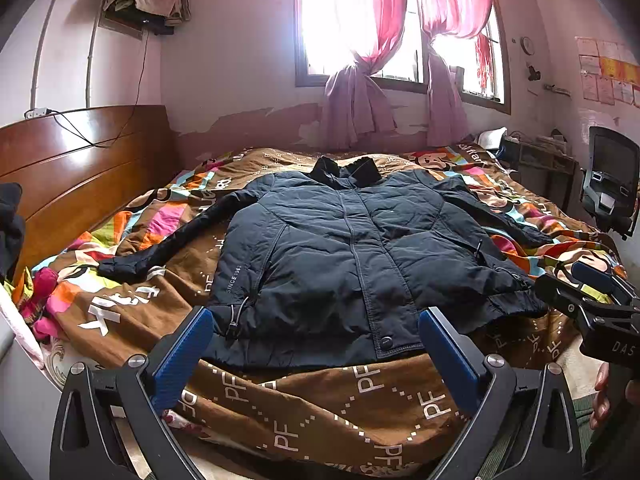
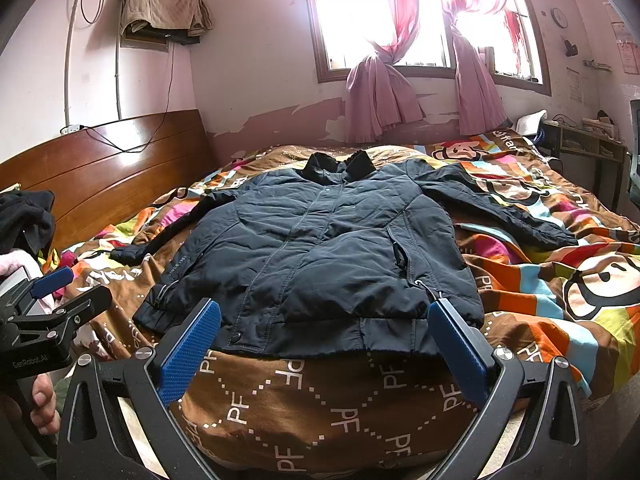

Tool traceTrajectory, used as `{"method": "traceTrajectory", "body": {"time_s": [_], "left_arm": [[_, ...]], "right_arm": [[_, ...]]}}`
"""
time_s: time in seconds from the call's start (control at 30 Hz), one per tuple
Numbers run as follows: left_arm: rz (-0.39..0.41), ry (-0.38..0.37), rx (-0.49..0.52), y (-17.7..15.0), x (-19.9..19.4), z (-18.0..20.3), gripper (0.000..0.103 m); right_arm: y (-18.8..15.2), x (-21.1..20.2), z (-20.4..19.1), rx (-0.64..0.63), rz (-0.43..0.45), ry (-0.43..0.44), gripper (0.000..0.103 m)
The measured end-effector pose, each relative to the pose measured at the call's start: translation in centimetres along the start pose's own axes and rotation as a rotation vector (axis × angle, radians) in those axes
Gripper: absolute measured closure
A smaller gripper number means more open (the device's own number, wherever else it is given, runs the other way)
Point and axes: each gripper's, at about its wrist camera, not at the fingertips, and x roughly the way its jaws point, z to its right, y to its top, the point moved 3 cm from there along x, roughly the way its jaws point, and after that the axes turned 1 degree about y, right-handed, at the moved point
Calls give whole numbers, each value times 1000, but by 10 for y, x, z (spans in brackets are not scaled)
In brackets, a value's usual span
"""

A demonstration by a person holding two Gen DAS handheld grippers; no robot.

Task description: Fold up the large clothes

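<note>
Both sets of tongs are spread wide and carrying nothing: the left gripper hangs over the near edge of the bed, its blue pads framing the hem of the jacket, and the right gripper sits in the same pose just beside it, pads straddling the hem's right half. Neither touches cloth as far as these views show, though the fisheye makes the gap hard to judge. In the left view the right gripper pokes in from the right edge, level with the jacket's near right corner; in the right view the left gripper shows at the left edge, a hand wrapped on its handle below. That side-by-side stance looks like a line-up before the first fold, one tool for each side of the garment. The jacket lies face up and zipped on the blanket, collar at the far end toward the window, hem nearest us. The left sleeve runs out long toward the headboard, the right sleeve angles off right. Spread flat like this, it's ready: the sleeves likely come in first.
</note>
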Motion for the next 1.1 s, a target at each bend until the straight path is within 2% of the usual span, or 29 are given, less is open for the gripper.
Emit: {"method": "traceTrajectory", "body": {"time_s": [1.1], "left_arm": [[-2, 6, 1, -1, 0, 0, 0]], "right_arm": [[-1, 2, 0, 3, -6, 2, 1]]}}
